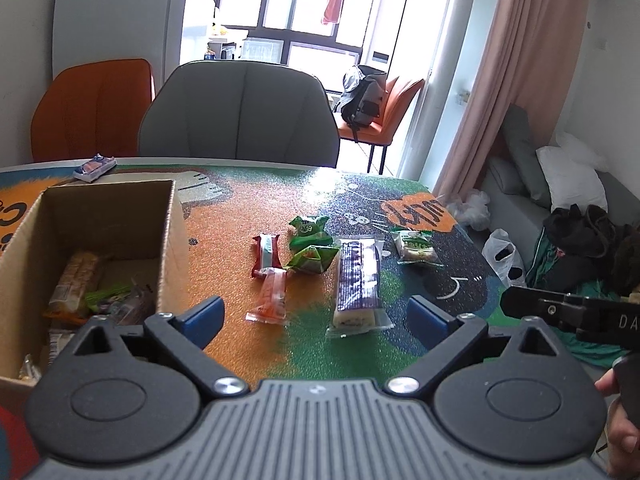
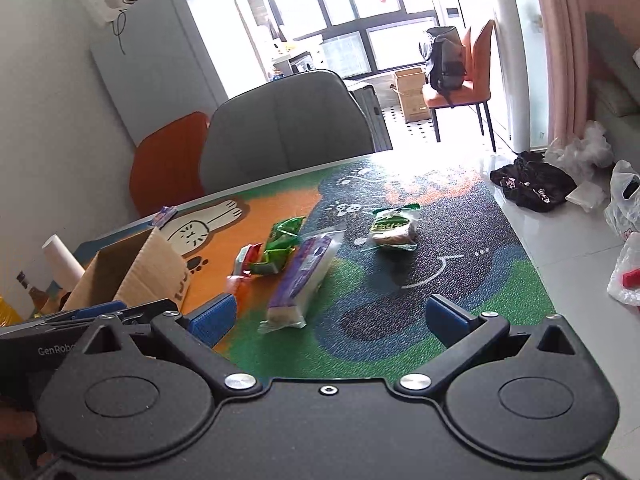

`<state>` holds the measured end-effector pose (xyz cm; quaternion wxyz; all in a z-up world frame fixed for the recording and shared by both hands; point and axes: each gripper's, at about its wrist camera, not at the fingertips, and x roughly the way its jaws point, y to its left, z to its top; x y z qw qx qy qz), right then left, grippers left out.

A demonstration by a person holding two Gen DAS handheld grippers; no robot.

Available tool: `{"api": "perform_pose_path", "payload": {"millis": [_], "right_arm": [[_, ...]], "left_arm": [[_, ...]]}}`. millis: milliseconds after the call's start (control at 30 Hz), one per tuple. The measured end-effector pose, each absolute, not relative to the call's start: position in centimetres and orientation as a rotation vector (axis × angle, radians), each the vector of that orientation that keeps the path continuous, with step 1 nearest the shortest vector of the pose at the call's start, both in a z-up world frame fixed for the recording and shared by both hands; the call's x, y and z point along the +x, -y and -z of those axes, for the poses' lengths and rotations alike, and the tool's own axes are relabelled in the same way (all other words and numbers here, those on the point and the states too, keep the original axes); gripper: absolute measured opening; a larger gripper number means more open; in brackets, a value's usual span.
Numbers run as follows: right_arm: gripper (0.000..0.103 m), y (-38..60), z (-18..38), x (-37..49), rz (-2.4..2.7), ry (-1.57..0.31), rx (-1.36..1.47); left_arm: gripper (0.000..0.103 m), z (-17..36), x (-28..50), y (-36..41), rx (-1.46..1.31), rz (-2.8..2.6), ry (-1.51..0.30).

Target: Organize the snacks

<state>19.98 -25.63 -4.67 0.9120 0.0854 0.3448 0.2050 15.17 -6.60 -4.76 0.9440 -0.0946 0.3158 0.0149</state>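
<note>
A cardboard box (image 1: 168, 240) stands at the left of the table and holds several snack packs; it also shows in the right wrist view (image 2: 136, 276). Loose snacks lie on the mat: a long purple pack (image 1: 357, 280) (image 2: 302, 276), an orange pack (image 1: 272, 296), a red pack (image 1: 266, 254) (image 2: 246, 258), two green packs (image 1: 310, 244) (image 2: 282, 246) and a green-white pack (image 1: 416, 246) (image 2: 394, 228). My left gripper (image 1: 316, 316) is open and empty just short of the orange and purple packs. My right gripper (image 2: 330, 320) is open and empty near the purple pack's end.
A small blue pack (image 1: 94, 168) lies at the table's far edge. A grey chair (image 1: 240, 116) and an orange chair (image 1: 92, 108) stand behind the table. Bags (image 2: 536, 184) lie on the floor to the right. Bottles (image 2: 28, 292) stand left of the box.
</note>
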Motion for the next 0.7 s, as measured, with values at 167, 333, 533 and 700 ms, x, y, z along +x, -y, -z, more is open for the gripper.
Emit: {"api": "perform_pose_path", "payload": {"millis": [167,333,533,700], "right_arm": [[0.096,26.0,5.6,21.7,-0.424,-0.720,0.191],[0.087,26.4,6.8,23.6,-0.424,-0.743,0.204],[0.079,26.4,8.3,26.0,-0.417,-0.769,0.213],[0.077,26.1,9.5,28.1,-0.410,-0.791,0.214]], "left_arm": [[0.092,5.5,16.7,6.9,-0.190,-0.040,-0.651],[0.079,6.8,18.7,7.1,-0.186,-0.042,-0.679],[0.064,8.6,21.2,6.9,-0.188,-0.073,-0.718],[0.057,9.9,22.8,6.3,-0.193,-0.101,-0.734]]}}
